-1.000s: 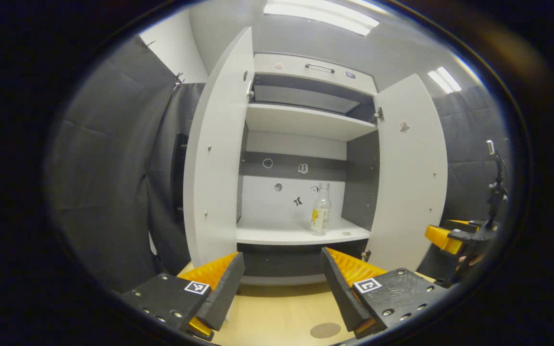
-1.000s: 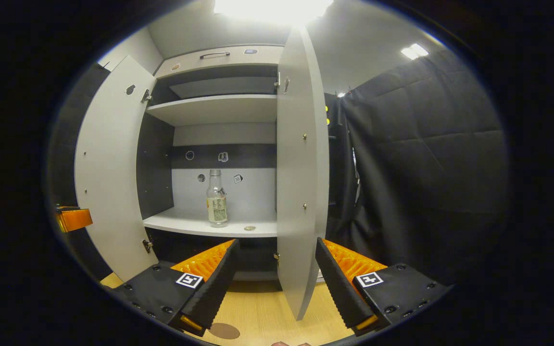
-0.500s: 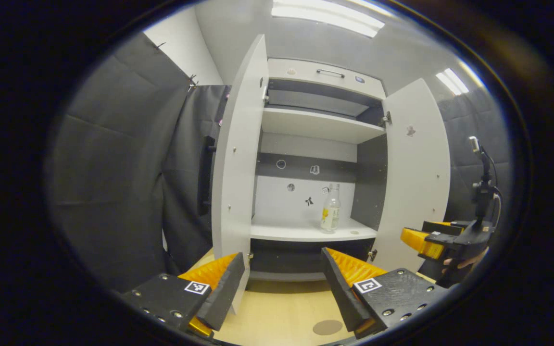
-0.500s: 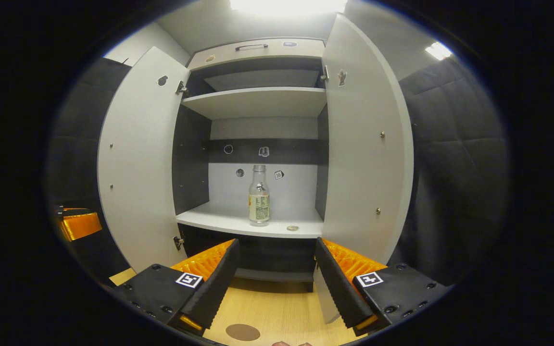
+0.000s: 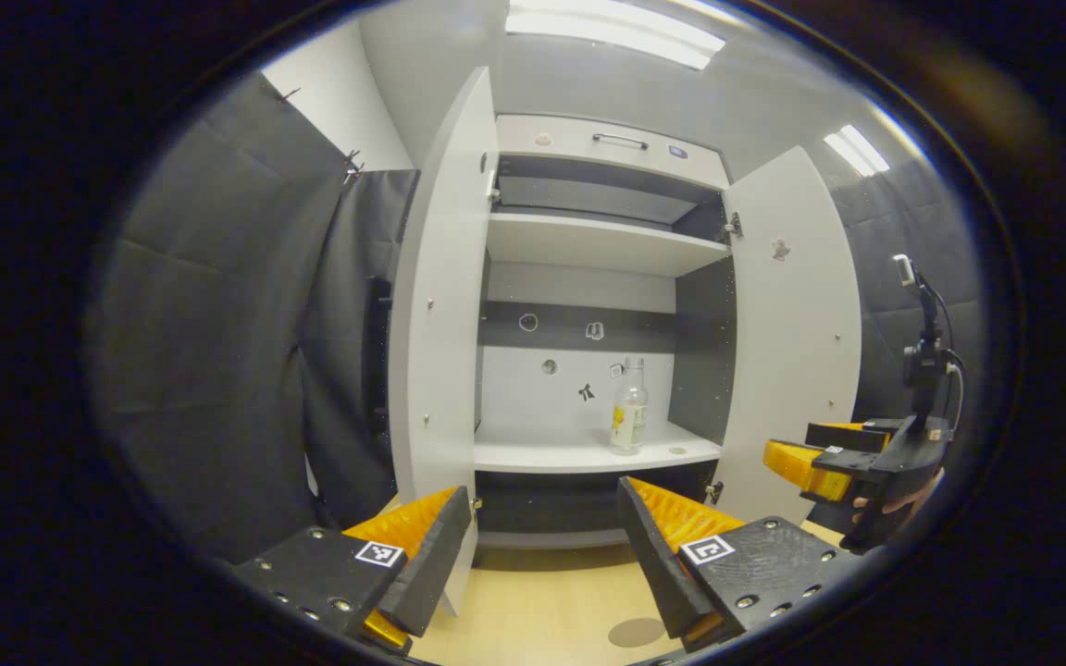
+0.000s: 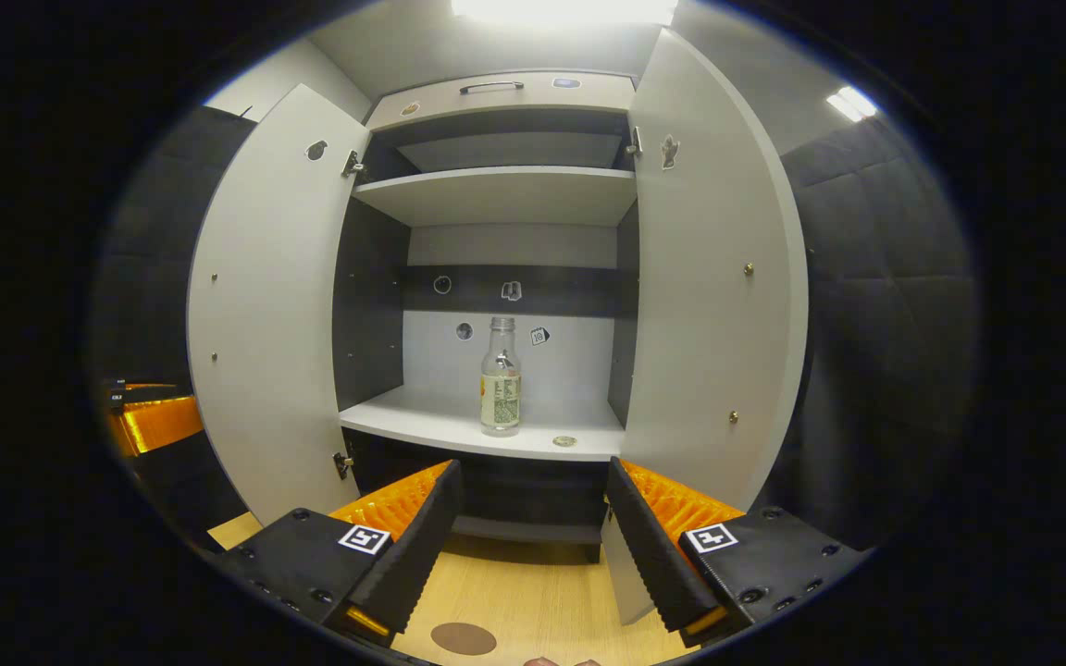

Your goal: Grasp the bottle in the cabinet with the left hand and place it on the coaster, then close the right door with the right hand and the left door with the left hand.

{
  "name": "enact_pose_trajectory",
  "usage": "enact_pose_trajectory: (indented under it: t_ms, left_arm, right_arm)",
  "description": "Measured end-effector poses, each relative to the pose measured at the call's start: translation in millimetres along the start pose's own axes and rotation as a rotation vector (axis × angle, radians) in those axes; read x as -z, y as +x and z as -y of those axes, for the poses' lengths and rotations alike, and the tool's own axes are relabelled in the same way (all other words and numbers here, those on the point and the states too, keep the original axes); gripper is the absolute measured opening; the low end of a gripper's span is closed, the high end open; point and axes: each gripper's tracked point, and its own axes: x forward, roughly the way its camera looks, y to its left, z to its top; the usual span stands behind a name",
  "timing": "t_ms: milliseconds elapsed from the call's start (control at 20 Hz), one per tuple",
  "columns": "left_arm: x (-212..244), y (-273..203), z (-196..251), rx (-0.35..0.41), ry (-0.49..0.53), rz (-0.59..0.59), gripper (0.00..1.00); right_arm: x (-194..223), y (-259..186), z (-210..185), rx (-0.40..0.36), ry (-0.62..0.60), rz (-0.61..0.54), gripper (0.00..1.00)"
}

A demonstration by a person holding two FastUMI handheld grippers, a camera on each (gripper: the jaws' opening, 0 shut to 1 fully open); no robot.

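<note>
A clear bottle (image 5: 629, 407) (image 6: 501, 377) with a yellow label stands upright on the lower shelf (image 5: 579, 453) (image 6: 459, 425) of the white cabinet. Both doors are swung open: the left door (image 5: 436, 305) (image 6: 265, 296) and the right door (image 5: 797, 324) (image 6: 713, 277). A round brown coaster (image 5: 636, 632) (image 6: 463, 638) lies on the wooden table in front. My left gripper (image 5: 542, 546) is open and empty, well short of the cabinet. My right gripper (image 6: 528, 541) is open and empty too; it also appears at the right edge of the left gripper view (image 5: 820, 462), held by a hand.
A small round object (image 6: 564, 441) lies on the lower shelf right of the bottle. An upper shelf (image 6: 496, 190) is bare. Black padded booth walls (image 5: 209, 351) (image 6: 875, 305) flank the cabinet. The light wooden table (image 6: 533, 601) runs up to the cabinet's base.
The left gripper view has swung slightly right then back, with little net movement. The right gripper view turned left to face the cabinet squarely, then held nearly still. Both grippers stayed open.
</note>
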Motion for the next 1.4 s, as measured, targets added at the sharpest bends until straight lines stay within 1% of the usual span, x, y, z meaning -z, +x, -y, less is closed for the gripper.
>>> enact_pose_trajectory:
  t_ms: [100, 150, 200, 250, 300, 350, 400, 450, 500, 550, 600, 650, 700, 800, 900, 950, 1000, 1150, 1200, 1250, 1300, 1350, 1400]
  left_arm:
    - [-7.8, 22.9, 21.5, 0.058, -0.017, -0.003, 0.92]
    - [-12.5, 37.2, 31.8, 0.085, -0.027, 0.000, 1.00]
    - [-16.9, 52.6, 41.1, 0.107, -0.034, 0.005, 0.85]
    - [-21.3, 69.5, 49.8, 0.127, -0.034, 0.007, 0.85]
    - [-26.2, 88.4, 57.4, 0.143, -0.027, 0.013, 0.92]
    - [-31.7, 107.9, 63.8, 0.152, -0.014, 0.020, 0.92]
    - [-35.3, 127.7, 70.3, 0.162, -0.001, 0.026, 0.85]
    - [-38.9, 148.4, 75.8, 0.167, 0.007, 0.033, 1.00]
    - [-40.8, 170.4, 81.6, 0.171, 0.008, 0.036, 1.00]
    - [-40.5, 193.0, 88.9, 0.182, 0.002, 0.030, 0.93]
    - [-38.6, 214.1, 96.4, 0.191, -0.003, 0.023, 0.93]
    - [-39.7, 235.4, 101.2, 0.193, -0.002, 0.024, 0.93]
    - [-39.0, 255.6, 107.0, 0.198, 0.002, 0.026, 0.93]
    - [-40.3, 293.3, 117.7, 0.205, 0.013, 0.028, 0.92]
    - [-39.8, 326.1, 127.5, 0.211, 0.020, 0.028, 0.92]
    - [-39.9, 341.6, 133.1, 0.218, 0.017, 0.028, 0.92]
    - [-37.2, 355.4, 137.2, 0.224, 0.008, 0.026, 0.92]
    - [-29.1, 388.4, 146.4, 0.228, -0.002, 0.013, 0.92]
    - [-26.3, 395.2, 148.1, 0.229, 0.007, 0.014, 0.92]
    - [-25.3, 401.3, 150.2, 0.230, 0.020, 0.015, 0.92]
    - [-25.0, 404.1, 153.7, 0.236, 0.033, 0.011, 0.99]
    - [-25.7, 408.0, 158.2, 0.246, 0.044, 0.010, 0.92]
    - [-26.5, 412.2, 157.7, 0.232, 0.055, 0.016, 0.83]
  right_arm:
    - [-3.2, -6.9, 19.0, 0.048, -0.009, 0.008, 1.00]
    - [-5.0, -10.0, 32.7, 0.085, -0.012, 0.019, 1.00]
    - [-6.1, -14.0, 45.6, 0.118, -0.009, 0.026, 1.00]
    - [-4.3, -17.8, 60.3, 0.153, -0.002, 0.028, 0.99]
    - [-3.6, -20.7, 75.1, 0.188, 0.009, 0.030, 0.99]
    - [-1.2, -25.6, 91.0, 0.225, 0.022, 0.028, 0.99]
    - [1.2, -30.0, 105.8, 0.263, 0.035, 0.025, 0.99]
    - [2.8, -34.7, 120.8, 0.300, 0.048, 0.029, 0.96]
    - [4.8, -40.3, 136.4, 0.341, 0.056, 0.035, 0.99]
    - [7.6, -45.4, 153.3, 0.382, 0.060, 0.037, 0.99]
    - [9.1, -50.4, 169.9, 0.425, 0.062, 0.040, 0.99]
    - [9.8, -53.8, 187.7, 0.469, 0.064, 0.045, 0.96]
    - [10.1, -56.2, 203.6, 0.509, 0.069, 0.050, 0.99]
    - [15.2, -58.1, 233.2, 0.574, 0.085, 0.048, 0.99]
    - [22.7, -59.2, 255.5, 0.624, 0.098, 0.035, 0.99]
    - [25.3, -57.4, 266.8, 0.647, 0.102, 0.032, 0.96]
    - [26.4, -56.2, 276.9, 0.666, 0.106, 0.029, 0.99]
    - [34.7, -54.5, 298.5, 0.716, 0.107, 0.015, 0.99]
    - [37.6, -54.4, 305.5, 0.728, 0.110, 0.008, 0.96]
    - [40.9, -54.3, 310.6, 0.734, 0.115, 0.002, 0.99]
    - [43.0, -52.5, 314.0, 0.738, 0.119, -0.004, 0.96]
    - [46.4, -48.8, 318.9, 0.740, 0.120, -0.011, 0.96]
    - [48.1, -45.0, 322.8, 0.740, 0.120, -0.018, 0.96]
